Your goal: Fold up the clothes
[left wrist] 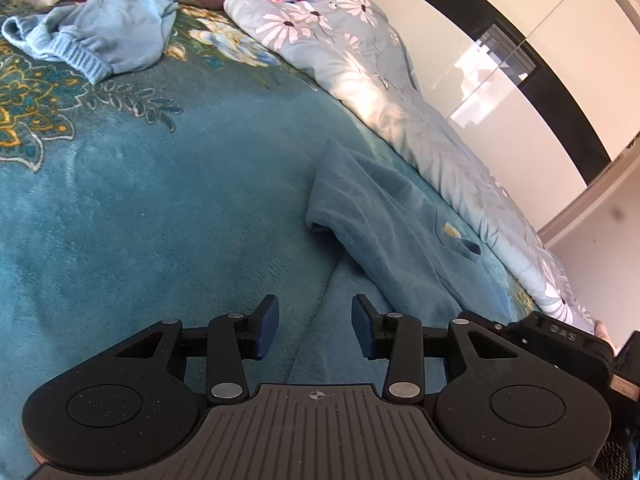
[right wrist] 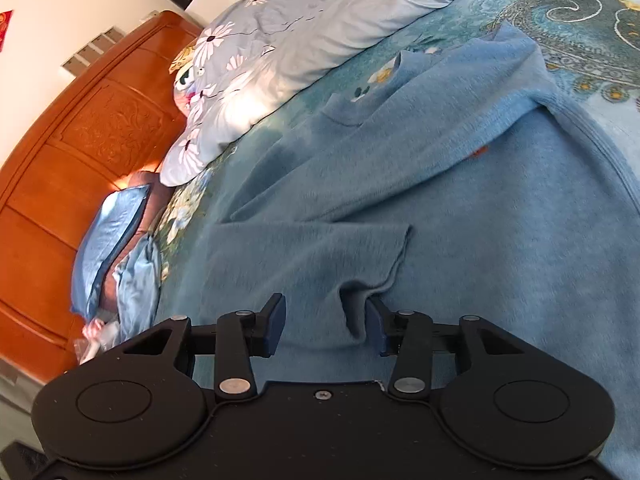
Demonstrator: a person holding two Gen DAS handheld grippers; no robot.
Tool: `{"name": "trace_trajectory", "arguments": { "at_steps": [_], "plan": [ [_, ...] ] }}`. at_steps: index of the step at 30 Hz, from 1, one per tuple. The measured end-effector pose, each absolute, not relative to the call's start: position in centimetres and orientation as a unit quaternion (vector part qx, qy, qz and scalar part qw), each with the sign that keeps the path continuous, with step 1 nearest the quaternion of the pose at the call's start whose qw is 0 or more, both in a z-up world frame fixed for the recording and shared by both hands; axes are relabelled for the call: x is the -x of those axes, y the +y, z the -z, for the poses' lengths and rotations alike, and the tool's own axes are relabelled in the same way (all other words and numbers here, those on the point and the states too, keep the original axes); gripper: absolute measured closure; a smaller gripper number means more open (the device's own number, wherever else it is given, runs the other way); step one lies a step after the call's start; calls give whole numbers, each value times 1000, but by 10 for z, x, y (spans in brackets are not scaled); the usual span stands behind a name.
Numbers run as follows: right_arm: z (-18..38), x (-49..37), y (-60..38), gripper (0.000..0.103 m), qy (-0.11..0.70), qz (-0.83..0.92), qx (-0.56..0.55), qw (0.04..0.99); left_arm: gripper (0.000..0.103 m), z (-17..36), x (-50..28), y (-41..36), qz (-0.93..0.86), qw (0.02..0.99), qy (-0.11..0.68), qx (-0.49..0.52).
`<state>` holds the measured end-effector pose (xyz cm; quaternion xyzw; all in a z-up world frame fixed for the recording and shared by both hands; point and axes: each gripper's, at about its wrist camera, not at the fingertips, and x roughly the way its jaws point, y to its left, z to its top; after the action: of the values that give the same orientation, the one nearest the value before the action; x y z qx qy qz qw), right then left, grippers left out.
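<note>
From the left wrist view, the left gripper has its jaws partly open with nothing between them, just hovering over the teal blanket on the bed. The blue fleece top lies a bit ahead and to the right, one sleeve end pointing toward the camera, near the floral duvet bunched along the far side. A second, lighter blue garment sits crumpled well apart, up near the pillows. Over on the right wrist view, the right gripper is about equally open, and a raised pucker of the top's folded-over sleeve sits between the jaws, right against the right-hand pad; I can't tell for sure if it's pinched, it looks loose to me. The wooden headboard is off to the left. My read: this is mid-fold, sleeve laid across the body, hands letting go or re-gripping. Next move probably means getting a clean hold on an edge or hem with both jaws and folding the body over without dragging that sleeve out of place.
</note>
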<state>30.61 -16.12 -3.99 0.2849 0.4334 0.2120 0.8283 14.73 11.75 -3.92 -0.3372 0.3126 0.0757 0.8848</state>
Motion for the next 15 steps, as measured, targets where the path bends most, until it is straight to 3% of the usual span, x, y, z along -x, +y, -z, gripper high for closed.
{"name": "trace_trajectory", "arguments": {
  "at_steps": [1,2,7,15],
  "plan": [
    [41,-309,-160,86,437,-208,-282,828,67,38,-148,117,-74,886,312,334],
    [42,-313,-159,98,442,-205,-278,828,67,38,-149,117,-72,888,312,330],
    [7,-332,-156,98,416,-238,-263,837,62,32,-168,114,-57,903,317,285],
    [-128,-376,-110,98,313,-368,-188,855,54,26,-250,98,-41,907,366,204]
  ]
}}
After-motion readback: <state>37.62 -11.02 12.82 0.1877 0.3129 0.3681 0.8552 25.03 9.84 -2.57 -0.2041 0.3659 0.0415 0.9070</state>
